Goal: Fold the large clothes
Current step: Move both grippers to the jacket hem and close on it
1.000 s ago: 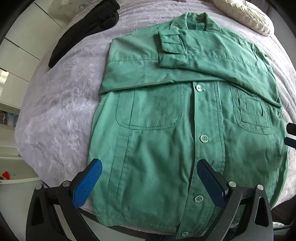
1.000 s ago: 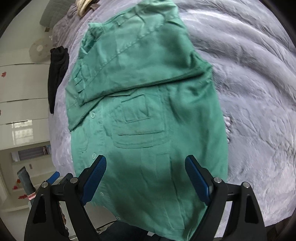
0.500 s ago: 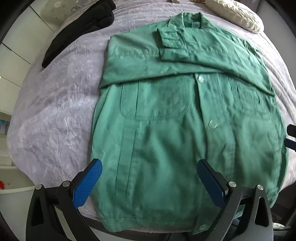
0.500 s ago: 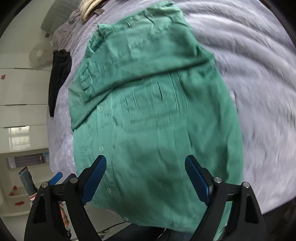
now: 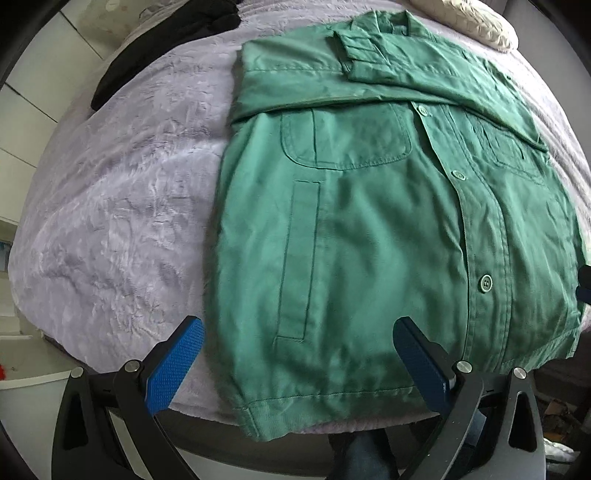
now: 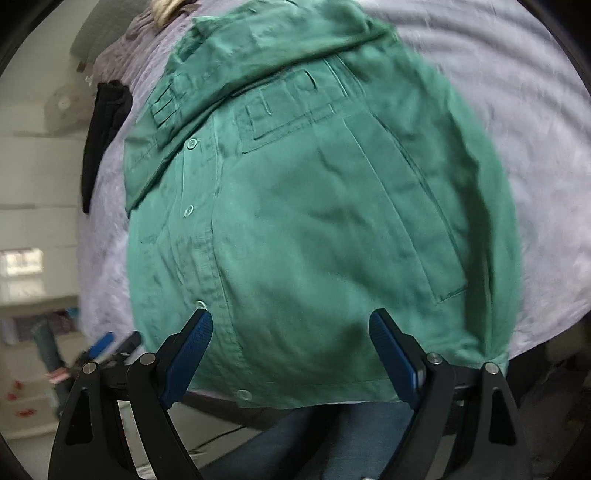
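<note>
A green button-up jacket (image 5: 369, 221) lies flat on the lilac bed cover (image 5: 110, 206), front up, with both sleeves folded across its chest. Its hem hangs at the near bed edge. My left gripper (image 5: 295, 358) is open and empty, just above the jacket's lower left corner. In the right wrist view the jacket (image 6: 314, 221) fills the middle. My right gripper (image 6: 291, 354) is open and empty over the hem on the jacket's right half. The left gripper's blue tip (image 6: 99, 343) shows at the lower left there.
A black garment (image 5: 162, 44) lies at the far left of the bed. A cream pillow (image 5: 469, 18) sits at the head, behind the collar. White cabinets (image 6: 33, 206) stand to the left. The person's jeans (image 6: 325, 439) show below the bed edge.
Both grippers have moved down and closer to the jacket's hem. The left view has shifted toward the jacket's left side. The jacket has not moved.
</note>
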